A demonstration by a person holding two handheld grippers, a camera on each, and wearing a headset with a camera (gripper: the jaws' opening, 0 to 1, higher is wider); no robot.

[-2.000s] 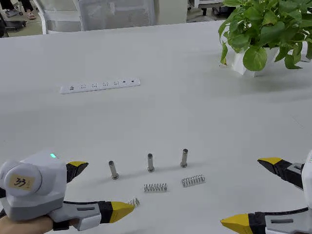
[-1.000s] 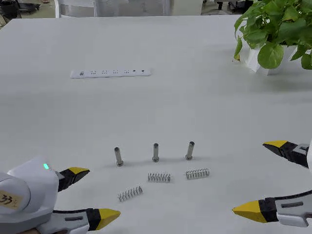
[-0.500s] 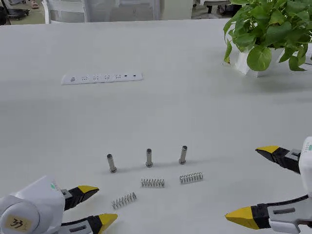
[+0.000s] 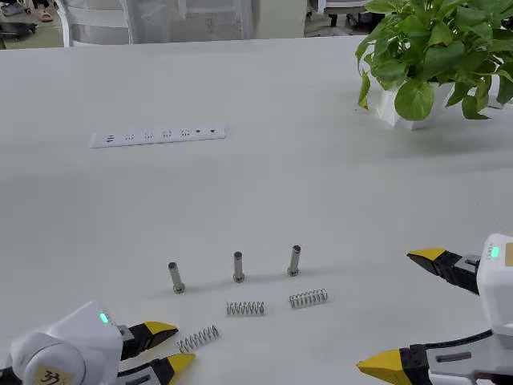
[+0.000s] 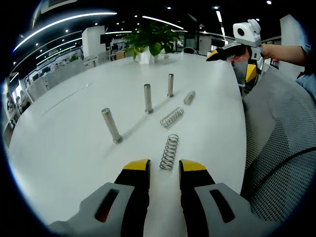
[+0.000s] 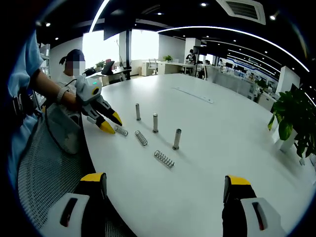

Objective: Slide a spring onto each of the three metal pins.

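- Metal pins stand upright in a row on the white table (image 4: 321,184): the left pin (image 4: 175,277), the middle pin (image 4: 238,267) and the right pin (image 4: 294,261); each is bare and apart from its neighbours
- Three springs lie flat on the person's side of that row; the left spring (image 4: 198,338) sits nearest the person at a slant, the middle spring (image 4: 245,308) lies just before the middle pin, and the right spring (image 4: 309,298) lies just before the right pin; no spring touches a pin
- At the near left corner of the head view is the left gripper (image 4: 178,345); its jaws are parted only narrowly and clasp nothing; in the left gripper view the near end of the left spring lies right at the gap between the yellow tips; I cannot tell whether it touches them
- At the near right is the right gripper (image 4: 390,311); its jaws are spread wide and it is empty; it is well apart from the right spring and the right pin; in the right gripper view the springs and pins lie ahead between its jaws, with the left gripper beyond them
- A power strip (image 4: 157,135) lies flat beyond the pins, well apart from them; a leafy plant (image 4: 433,44) in a white pot (image 4: 393,104) stands at the far right corner
- A mesh chair (image 5: 286,148) sits at the table's near edge in the left gripper view
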